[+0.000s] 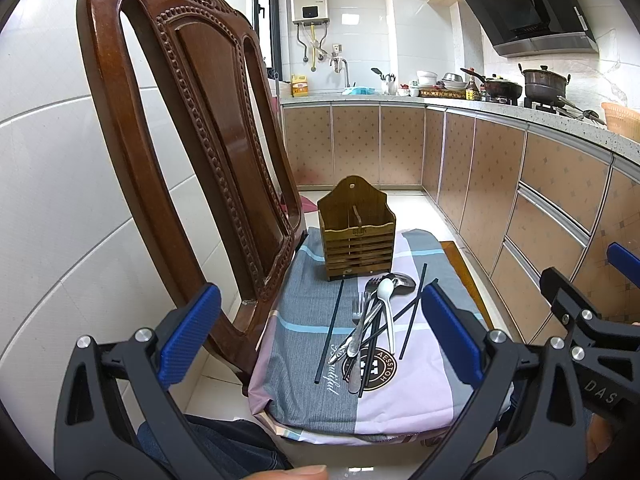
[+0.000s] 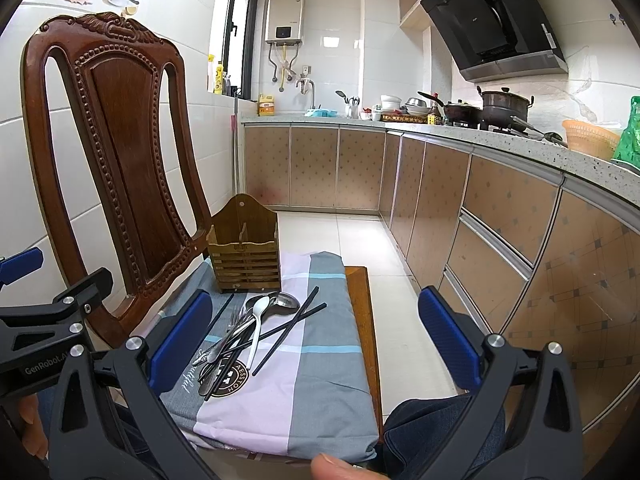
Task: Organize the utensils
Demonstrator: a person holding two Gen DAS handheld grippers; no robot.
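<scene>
On the seat of a carved dark-brown wooden chair (image 1: 192, 128), covered by a folded cloth in grey, lilac and pale-blue blocks (image 1: 376, 404): 1 brown slatted wooden utensil holder (image 1: 356, 236), upright at the far end of the seat, close beside the chair back, with a central divider making 2 compartments, neither showing any contents. Just in front of it, 1 loose heap of cutlery lying flat on the cloth: 1 white plastic spoon (image 1: 387, 308), 1 large stainless-steel spoon (image 1: 400, 281) with its bowl nearest the holder, at least 1 steel fork (image 1: 359, 307), further steel handles underneath, too overlapped to count. Several thin black chopsticks (image 2: 296, 320) cross the heap at angles; 1 single black chopstick (image 1: 330, 330) lies apart on the chair-back side. The handle ends rest over a round brown printed emblem (image 1: 374, 370) on the cloth. Left gripper (image 1: 320, 336), black frame with blue pads: jaws spread wide, holding nothing, short of the cutlery. Right gripper (image 2: 316, 336), same make: jaws likewise spread wide and empty. Background: tiled kitchen, beige cabinet fronts (image 2: 500, 216), pots on a stove (image 2: 496, 110).
</scene>
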